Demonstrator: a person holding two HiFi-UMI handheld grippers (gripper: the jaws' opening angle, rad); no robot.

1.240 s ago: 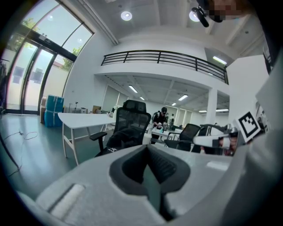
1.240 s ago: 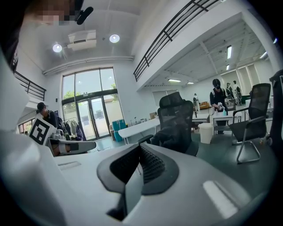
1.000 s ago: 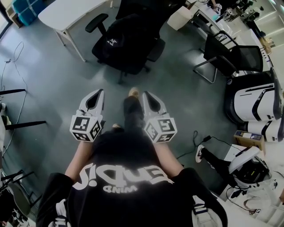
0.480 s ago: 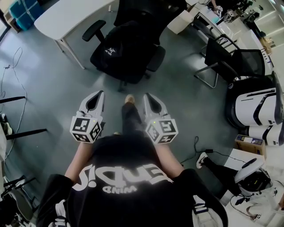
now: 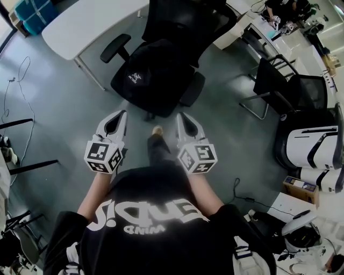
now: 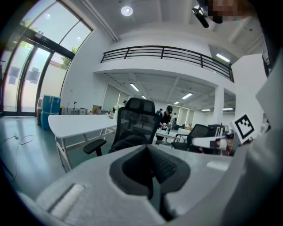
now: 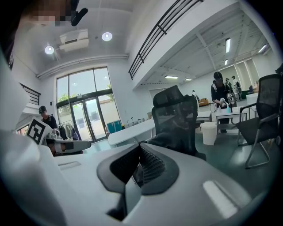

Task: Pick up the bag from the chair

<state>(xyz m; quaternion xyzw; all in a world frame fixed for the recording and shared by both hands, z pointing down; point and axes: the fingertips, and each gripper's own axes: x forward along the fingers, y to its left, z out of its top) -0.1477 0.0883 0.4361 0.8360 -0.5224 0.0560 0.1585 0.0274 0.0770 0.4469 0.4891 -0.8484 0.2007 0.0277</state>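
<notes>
A black bag (image 5: pixel 153 72) with a small white logo lies on the seat of a black office chair (image 5: pixel 185 21) straight ahead in the head view. My left gripper (image 5: pixel 120 114) and right gripper (image 5: pixel 181 116) are held side by side in front of the person's body, both pointing at the chair and a short way from it. Each has its jaws shut with nothing between them. The chair (image 6: pixel 135 114) with the bag (image 6: pixel 127 143) shows beyond the left gripper (image 6: pixel 151 152). Past the right gripper (image 7: pixel 138 152) the chair (image 7: pixel 177 114) and bag (image 7: pixel 166 139) appear as well.
A white table (image 5: pixel 91 24) stands left of the chair, with blue bins (image 5: pixel 32 11) behind it. Another black chair (image 5: pixel 290 80) and white equipment (image 5: pixel 314 145) are at the right. Cables (image 5: pixel 21 70) run over the grey floor at the left.
The person has stepped forward, so the chair and bag are nearer and lower in the head view. Both grippers keep their pose and stay shut.
</notes>
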